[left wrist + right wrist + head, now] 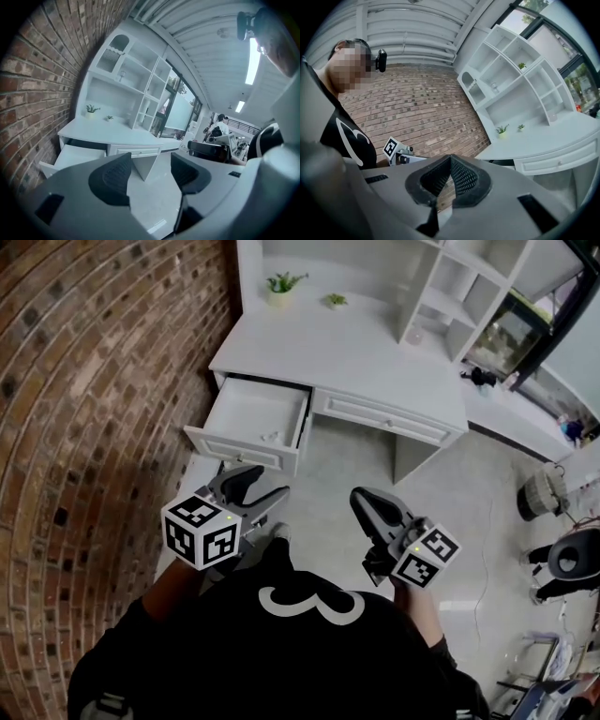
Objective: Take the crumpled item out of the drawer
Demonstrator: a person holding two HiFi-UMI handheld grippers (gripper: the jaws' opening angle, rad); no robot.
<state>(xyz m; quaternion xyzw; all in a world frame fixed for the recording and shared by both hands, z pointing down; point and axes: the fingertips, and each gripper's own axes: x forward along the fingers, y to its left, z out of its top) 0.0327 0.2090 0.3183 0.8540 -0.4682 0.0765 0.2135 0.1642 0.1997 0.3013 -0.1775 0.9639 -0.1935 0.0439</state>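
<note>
The white desk [347, 357] has its left drawer [246, 454] pulled out. A small pale crumpled item [270, 436] lies on the drawer's floor near its right side. My left gripper [262, 486] hovers just in front of the drawer, open, with nothing between its jaws. In the left gripper view the left gripper [150, 176] faces the desk, and the drawer [75, 157] is low on the left. My right gripper [366, 501] is held to the right over the floor, shut and empty. In the right gripper view the right gripper's [450, 161] pads meet at the tips.
A brick wall [84, 381] runs along the left beside the drawer. White shelving [459, 287] with two small potted plants [281, 285] stands at the back of the desk. Chairs and clutter [562, 559] sit at the far right. A person [219, 125] stands far off.
</note>
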